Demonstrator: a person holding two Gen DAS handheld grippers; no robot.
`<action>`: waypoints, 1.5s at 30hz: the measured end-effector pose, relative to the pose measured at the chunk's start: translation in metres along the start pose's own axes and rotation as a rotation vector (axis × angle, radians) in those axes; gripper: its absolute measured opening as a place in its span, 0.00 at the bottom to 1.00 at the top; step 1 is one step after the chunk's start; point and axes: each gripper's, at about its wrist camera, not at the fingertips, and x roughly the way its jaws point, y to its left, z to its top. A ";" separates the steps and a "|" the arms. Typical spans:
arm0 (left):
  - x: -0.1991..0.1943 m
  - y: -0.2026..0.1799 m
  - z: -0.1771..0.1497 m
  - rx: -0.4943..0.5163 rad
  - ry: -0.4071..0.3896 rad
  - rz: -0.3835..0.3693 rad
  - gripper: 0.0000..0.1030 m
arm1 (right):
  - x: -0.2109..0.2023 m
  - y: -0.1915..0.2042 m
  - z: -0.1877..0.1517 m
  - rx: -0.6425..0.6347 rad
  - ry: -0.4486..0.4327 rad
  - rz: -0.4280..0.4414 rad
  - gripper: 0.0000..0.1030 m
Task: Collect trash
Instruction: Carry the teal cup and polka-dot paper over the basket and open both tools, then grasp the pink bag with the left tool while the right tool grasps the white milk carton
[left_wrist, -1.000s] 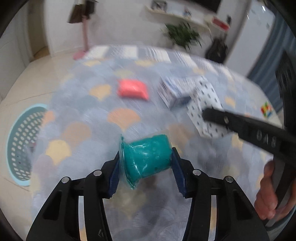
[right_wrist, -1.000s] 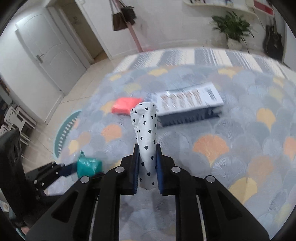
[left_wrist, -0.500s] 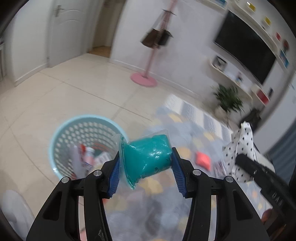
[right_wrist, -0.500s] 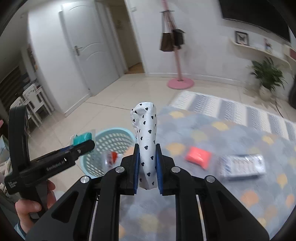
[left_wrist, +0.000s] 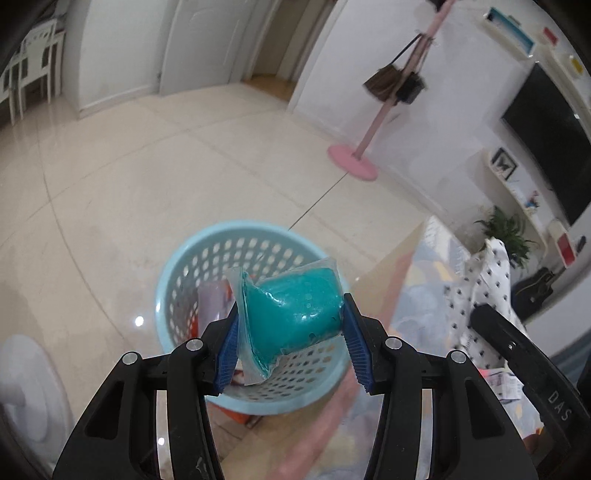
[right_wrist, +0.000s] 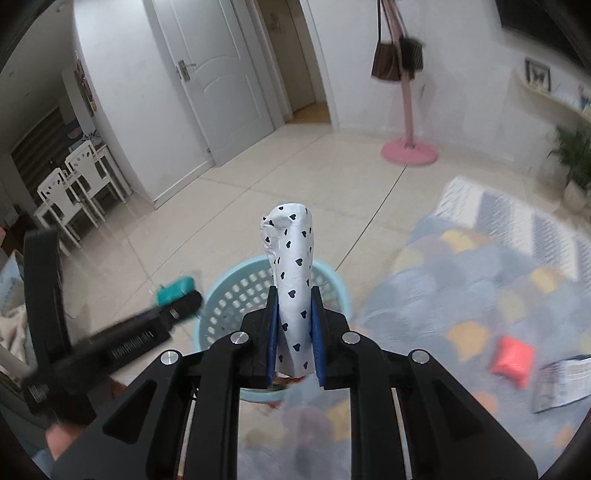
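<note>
My left gripper (left_wrist: 291, 343) is shut on a teal packet (left_wrist: 295, 314) and holds it above the light blue perforated basket (left_wrist: 184, 269), which has some trash inside. My right gripper (right_wrist: 294, 339) is shut on a white wrapper with black hearts (right_wrist: 293, 280), held upright over the near rim of the same basket (right_wrist: 229, 295). The left gripper (right_wrist: 177, 295) with its teal packet shows to the left in the right wrist view. The heart wrapper (left_wrist: 484, 288) and right gripper show at the right in the left wrist view.
A red packet (right_wrist: 513, 360) and a printed leaflet (right_wrist: 561, 380) lie on the patterned rug (right_wrist: 498, 277) at right. A pink coat stand (right_wrist: 408, 147) with bags stands behind on the tile floor. White chairs (right_wrist: 77, 184) are at far left. A white fan base (left_wrist: 26, 387) is near left.
Both grippers have swung from the rug toward the basket and closer to it. The basket now lies directly under both held items. Both grips are unchanged.
</note>
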 end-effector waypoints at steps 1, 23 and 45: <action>0.004 0.003 0.000 -0.016 0.012 -0.001 0.48 | 0.009 0.000 -0.001 0.009 0.014 0.006 0.14; -0.010 0.010 0.000 -0.049 -0.062 -0.058 0.64 | 0.034 -0.036 -0.028 0.160 0.091 0.049 0.44; -0.017 -0.181 -0.067 0.475 -0.004 -0.297 0.64 | -0.154 -0.231 -0.086 0.470 -0.122 -0.262 0.44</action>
